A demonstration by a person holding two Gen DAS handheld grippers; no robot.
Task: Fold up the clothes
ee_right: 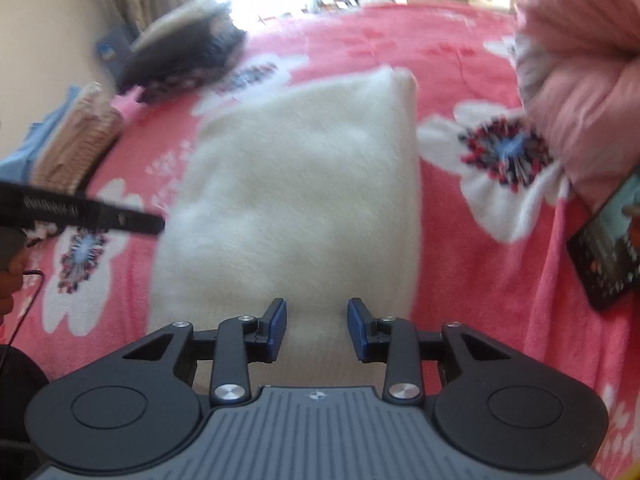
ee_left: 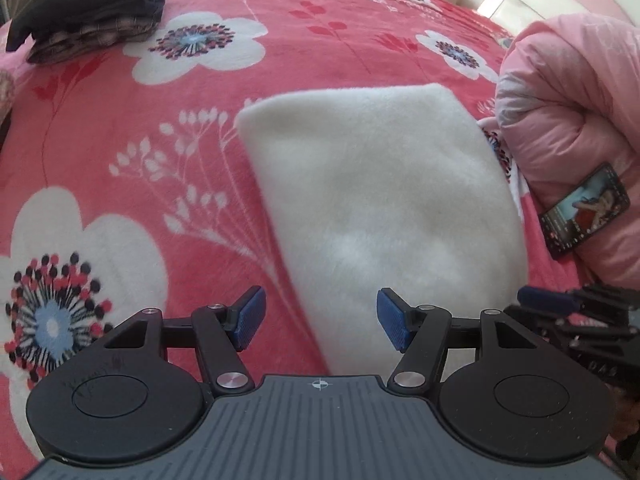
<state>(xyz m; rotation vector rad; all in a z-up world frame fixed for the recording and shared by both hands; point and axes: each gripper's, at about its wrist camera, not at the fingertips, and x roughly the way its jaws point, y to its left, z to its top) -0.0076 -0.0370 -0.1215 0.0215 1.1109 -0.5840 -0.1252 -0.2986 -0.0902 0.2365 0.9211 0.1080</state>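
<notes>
**White fleece folded on the floral blanket, both grippers apart above its near edge**

Through my left wrist camera, the left gripper [ee_left: 321, 324] has its blue pads spread wide with nothing pinched between them. It hangs over the near left edge of the folded white fleece garment [ee_left: 380, 208], which lies as a tidy rectangle in the centre of the frame on the pink floral blanket [ee_left: 120, 152]. At the lower right edge of that view I can make out the right gripper [ee_left: 576, 312], dark and partly cut off.

From my right wrist camera, the right gripper [ee_right: 317, 330] has its jaws partly apart. A ribbed cream edge of the garment [ee_right: 296, 184] sits in the gap, but the pads are not pressing on it, as far as I can tell. The left gripper [ee_right: 120, 216] shows as a blurred black bar coming in from the middle left, its tip just beside the garment's left side.

A stack of folded dark clothes [ee_left: 92, 12] rests in the upper left of the left view, well apart from the white piece. A puffy pink quilt [ee_left: 572, 120] fills the right side, with a lit smartphone [ee_left: 584, 210] leaning against it. In the right view, a folded tan knit [ee_right: 80, 140] lies at the left edge.
</notes>
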